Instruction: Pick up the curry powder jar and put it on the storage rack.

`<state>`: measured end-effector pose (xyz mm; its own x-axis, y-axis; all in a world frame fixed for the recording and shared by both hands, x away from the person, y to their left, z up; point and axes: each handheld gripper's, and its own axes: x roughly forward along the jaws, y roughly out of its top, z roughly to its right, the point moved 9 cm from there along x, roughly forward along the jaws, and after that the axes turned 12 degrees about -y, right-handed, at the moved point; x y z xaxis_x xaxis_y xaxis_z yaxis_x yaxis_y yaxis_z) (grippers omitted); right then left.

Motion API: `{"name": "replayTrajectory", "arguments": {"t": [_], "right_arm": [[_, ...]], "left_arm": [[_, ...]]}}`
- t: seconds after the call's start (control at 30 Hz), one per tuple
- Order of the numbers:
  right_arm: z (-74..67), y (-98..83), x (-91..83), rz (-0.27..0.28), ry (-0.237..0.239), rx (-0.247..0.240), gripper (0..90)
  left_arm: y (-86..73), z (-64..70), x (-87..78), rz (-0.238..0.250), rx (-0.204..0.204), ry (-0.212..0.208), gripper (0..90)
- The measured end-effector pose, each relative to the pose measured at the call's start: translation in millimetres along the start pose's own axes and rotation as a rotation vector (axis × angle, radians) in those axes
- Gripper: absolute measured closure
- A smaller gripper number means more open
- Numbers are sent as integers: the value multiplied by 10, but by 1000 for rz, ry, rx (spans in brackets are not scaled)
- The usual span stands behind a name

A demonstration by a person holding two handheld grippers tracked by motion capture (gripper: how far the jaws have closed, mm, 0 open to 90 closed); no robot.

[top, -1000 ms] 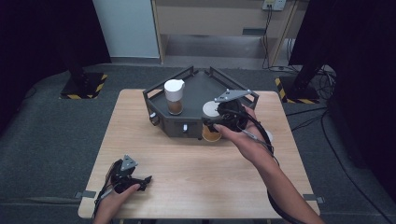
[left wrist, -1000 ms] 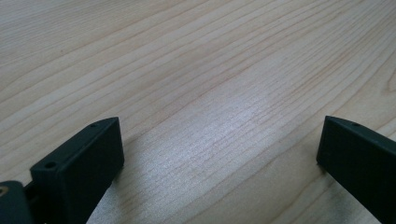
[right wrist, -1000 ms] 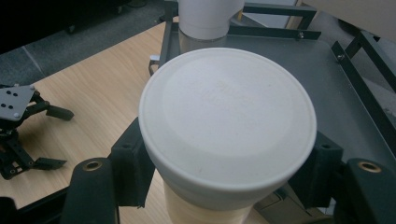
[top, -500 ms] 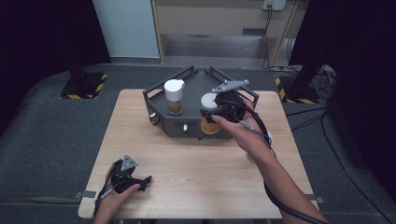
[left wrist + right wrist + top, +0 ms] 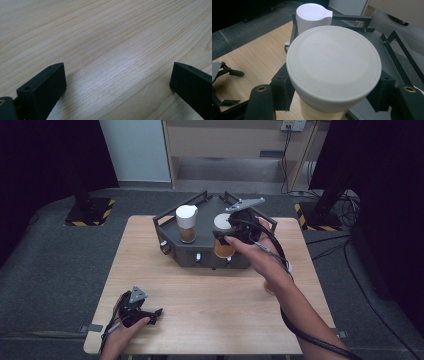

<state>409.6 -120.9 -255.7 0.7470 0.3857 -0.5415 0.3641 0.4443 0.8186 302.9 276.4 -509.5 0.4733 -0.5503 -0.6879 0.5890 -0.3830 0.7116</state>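
A jar with a flat white lid (image 5: 223, 238) (image 5: 333, 62) and tan contents is held between the jaws of my right gripper (image 5: 231, 235) (image 5: 332, 91), which is shut on it just under the lid. It hangs over the front right part of a dark metal tray (image 5: 210, 259) (image 5: 397, 50). A second jar with a white spouted cap (image 5: 186, 223) (image 5: 310, 16) stands in the tray's left part. My left gripper (image 5: 150, 315) (image 5: 117, 82) rests open on the wooden table (image 5: 100, 37) at the front left, nothing between its jaws.
The tray has raised rails along its back and sides (image 5: 180, 207). A small tan object (image 5: 269, 287) lies on the table, partly hidden under the right forearm. The table's front edge is close to the left gripper. Dark floor surrounds the table.
My right gripper has carried the white-lidded jar a little away from the person and up, over the tray. The left gripper has not moved.
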Motion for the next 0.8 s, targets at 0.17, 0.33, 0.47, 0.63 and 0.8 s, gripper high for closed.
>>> {"name": "replayTrajectory", "arguments": {"t": [0.17, 0.33, 0.47, 0.63, 0.8], "right_arm": [[9, 44, 29, -3, -4, -3, 339], [35, 90, 67, 0, -12, 4, 339], [63, 114, 108, -3, -17, 14, 339], [94, 132, 171, -4, -18, 24, 339], [119, 141, 245, -9, -20, 26, 339]], "left_arm": [[0, 0, 0, 0, 0, 0, 0], [-1, 0, 1, 0, 0, 0, 0], [-1, 0, 1, 1, 0, 0, 0], [0, 0, 1, 0, 0, 0, 0], [0, 0, 1, 0, 0, 0, 0]]}}
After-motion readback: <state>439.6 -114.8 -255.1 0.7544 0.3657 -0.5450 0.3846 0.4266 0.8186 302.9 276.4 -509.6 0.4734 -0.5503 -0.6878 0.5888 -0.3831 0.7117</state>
